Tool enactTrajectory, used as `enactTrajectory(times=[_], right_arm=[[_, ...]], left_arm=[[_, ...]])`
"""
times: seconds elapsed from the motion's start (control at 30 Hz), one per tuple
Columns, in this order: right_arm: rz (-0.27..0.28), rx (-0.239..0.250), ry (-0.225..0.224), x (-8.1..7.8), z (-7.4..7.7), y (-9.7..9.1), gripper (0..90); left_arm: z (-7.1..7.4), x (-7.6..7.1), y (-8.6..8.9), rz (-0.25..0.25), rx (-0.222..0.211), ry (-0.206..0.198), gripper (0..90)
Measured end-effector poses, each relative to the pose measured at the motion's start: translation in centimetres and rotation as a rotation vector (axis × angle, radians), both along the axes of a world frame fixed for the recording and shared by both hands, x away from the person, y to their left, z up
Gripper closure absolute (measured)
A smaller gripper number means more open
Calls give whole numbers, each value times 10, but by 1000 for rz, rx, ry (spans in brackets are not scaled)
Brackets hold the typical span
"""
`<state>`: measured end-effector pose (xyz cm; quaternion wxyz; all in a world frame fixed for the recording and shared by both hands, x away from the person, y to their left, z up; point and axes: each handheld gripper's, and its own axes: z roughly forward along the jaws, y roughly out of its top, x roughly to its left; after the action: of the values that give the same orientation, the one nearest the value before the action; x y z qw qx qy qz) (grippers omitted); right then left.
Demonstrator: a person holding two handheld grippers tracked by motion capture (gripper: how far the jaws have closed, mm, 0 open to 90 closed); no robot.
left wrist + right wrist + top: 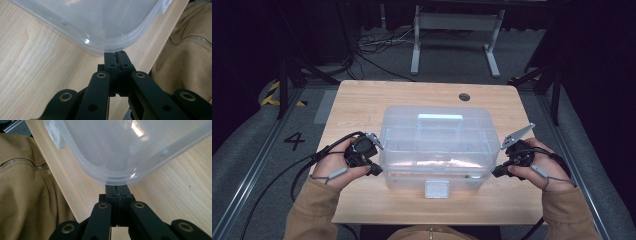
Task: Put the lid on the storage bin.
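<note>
Translucent plastic box [435, 145] (lidded) between both pinched-together grippers.

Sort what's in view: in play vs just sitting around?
In play: clear box, its lid latch, left gripper, right gripper, both shut at the box's near corners.
Around: table, its grommet hole, metal stand, floor cables.

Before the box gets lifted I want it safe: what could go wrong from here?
1. Each hand-held gripper, left and right, seems pinched on just a corner of the clear plastic box's lip; so thin a hold may slip.
2. If they rise unevenly, the box could tilt and its contents shift.
3. The white front latch sits near the table's front edge; pulling toward the person risks dropping it.
</note>
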<state>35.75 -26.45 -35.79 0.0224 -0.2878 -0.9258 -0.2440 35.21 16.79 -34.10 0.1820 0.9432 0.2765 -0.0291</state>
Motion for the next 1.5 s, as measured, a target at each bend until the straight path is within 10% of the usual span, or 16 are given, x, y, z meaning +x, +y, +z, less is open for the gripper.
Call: enactTrajectory(times=[1.03, 1.5], right_arm=[[23, -50, 81, 4, -14, -5, 900], [8, -8, 53, 2, -6, -13, 826]], left_arm=[[-16, 4, 1, -51, 50, 76, 874], [-5, 1, 11, 1, -15, 17, 799]])
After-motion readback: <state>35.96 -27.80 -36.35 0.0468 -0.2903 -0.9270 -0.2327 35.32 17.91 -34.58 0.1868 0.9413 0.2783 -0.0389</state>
